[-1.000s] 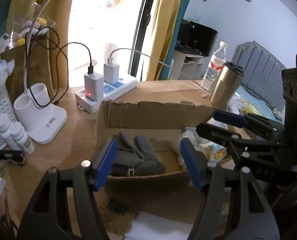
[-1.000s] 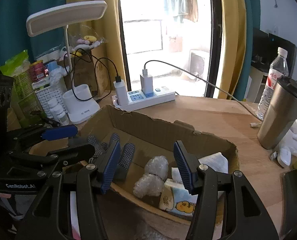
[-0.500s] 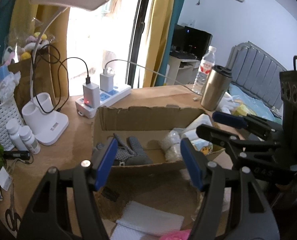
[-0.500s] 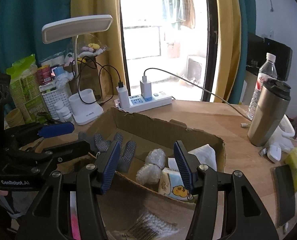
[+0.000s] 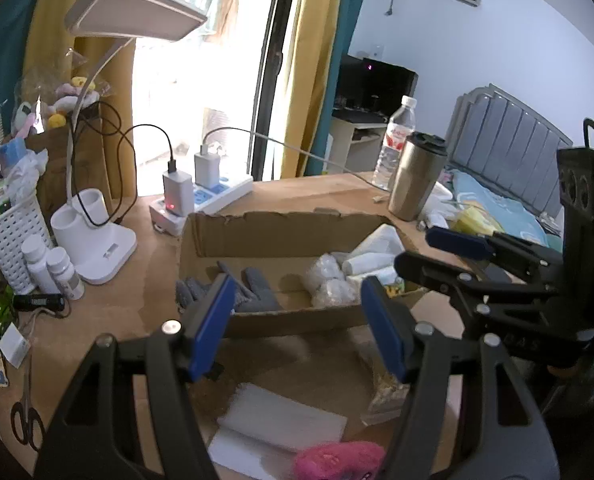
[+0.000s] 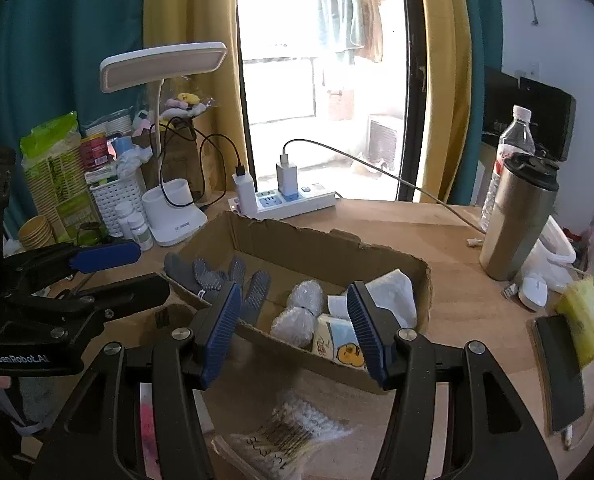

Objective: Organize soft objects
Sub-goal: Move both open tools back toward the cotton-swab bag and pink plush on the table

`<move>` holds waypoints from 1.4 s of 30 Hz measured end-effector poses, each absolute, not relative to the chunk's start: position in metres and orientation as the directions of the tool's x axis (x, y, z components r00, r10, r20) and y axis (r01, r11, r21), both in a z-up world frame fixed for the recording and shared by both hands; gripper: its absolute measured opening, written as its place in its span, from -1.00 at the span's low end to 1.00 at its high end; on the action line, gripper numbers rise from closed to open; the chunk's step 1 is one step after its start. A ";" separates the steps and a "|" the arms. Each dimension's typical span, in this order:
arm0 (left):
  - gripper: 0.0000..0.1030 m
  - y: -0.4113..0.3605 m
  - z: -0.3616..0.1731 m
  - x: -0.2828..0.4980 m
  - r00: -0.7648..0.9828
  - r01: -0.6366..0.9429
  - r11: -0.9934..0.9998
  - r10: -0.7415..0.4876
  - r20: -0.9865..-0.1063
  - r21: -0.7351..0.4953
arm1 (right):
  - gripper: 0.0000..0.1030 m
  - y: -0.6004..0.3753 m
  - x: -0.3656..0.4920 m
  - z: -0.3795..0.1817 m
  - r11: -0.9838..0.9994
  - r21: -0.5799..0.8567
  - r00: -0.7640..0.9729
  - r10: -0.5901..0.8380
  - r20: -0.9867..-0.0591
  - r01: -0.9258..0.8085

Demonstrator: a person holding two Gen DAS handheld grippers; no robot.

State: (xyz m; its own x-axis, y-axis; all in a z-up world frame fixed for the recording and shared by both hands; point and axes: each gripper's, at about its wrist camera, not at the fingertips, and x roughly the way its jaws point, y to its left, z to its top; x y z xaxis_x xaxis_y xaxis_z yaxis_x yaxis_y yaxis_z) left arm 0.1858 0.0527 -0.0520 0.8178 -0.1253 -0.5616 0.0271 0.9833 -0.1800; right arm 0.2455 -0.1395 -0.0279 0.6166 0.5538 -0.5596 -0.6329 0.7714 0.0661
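I held both tongs wide apart and empty above the near edge of the cardboard box (image 6: pixel 397 264): the left tongs (image 5: pixel 297 326) and the right tongs (image 6: pixel 293 330). Inside lay grey gloves (image 6: pixel 225 276) at the left, bubble wrap (image 6: pixel 301 308) in the middle, and a tissue pack (image 6: pixel 343 346) at right. A pink plush (image 5: pixel 339 458) sat nearest on the surface (image 6: pixel 457 308).

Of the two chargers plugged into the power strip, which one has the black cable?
The left charger, taller and nearer the lamp; the right one has a white cable.
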 end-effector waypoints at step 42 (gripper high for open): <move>0.50 0.028 -0.089 0.128 0.784 -0.030 0.977 -0.107 -0.611 -0.210 | 0.36 -0.180 0.203 -0.067 0.793 0.121 0.594 0.539 -0.598 -0.597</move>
State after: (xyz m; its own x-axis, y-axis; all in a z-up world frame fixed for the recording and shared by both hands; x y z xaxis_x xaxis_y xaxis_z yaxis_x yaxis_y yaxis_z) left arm 0.1281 0.0276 -0.0888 0.7842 -0.1073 -0.6112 -0.0300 0.9773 -0.2099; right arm 0.2033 -0.1796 -0.0668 0.5936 0.5387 -0.5979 -0.5973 0.7928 0.1212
